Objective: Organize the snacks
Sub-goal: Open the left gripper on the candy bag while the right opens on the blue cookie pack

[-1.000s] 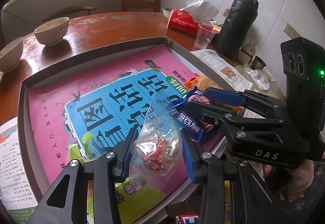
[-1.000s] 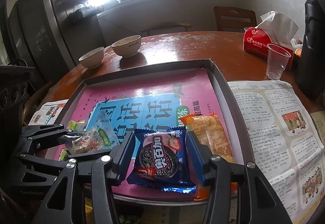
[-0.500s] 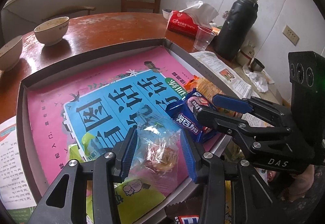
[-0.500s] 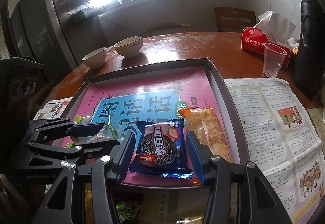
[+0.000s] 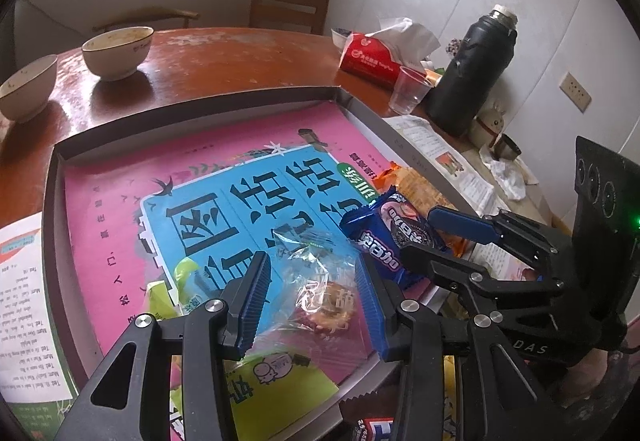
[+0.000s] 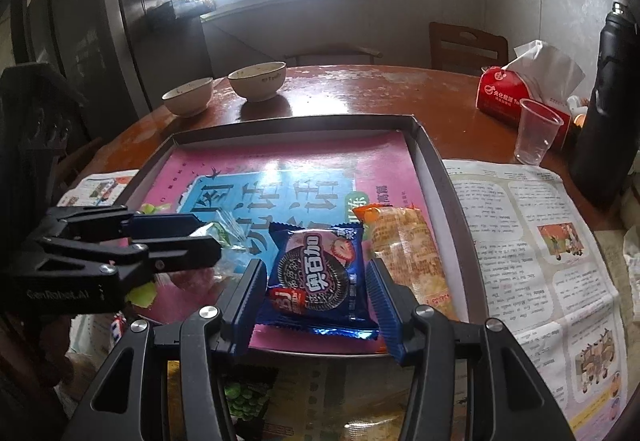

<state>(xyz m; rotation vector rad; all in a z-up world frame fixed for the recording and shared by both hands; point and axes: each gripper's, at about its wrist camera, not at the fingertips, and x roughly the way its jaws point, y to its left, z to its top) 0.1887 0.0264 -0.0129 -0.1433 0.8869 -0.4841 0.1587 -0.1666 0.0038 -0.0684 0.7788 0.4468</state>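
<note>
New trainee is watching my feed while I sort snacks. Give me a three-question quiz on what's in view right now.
1. True or false: the blue cookie packet lies between the right gripper fingers.
2. Which snack lies in the tray on the blue packet's right in the right wrist view? A) orange cracker packet B) a banana C) a soda can
3. Fill in: the left gripper straddles a ____ bag holding a pastry.

Key: 1 true; 2 A; 3 clear plastic.
</note>
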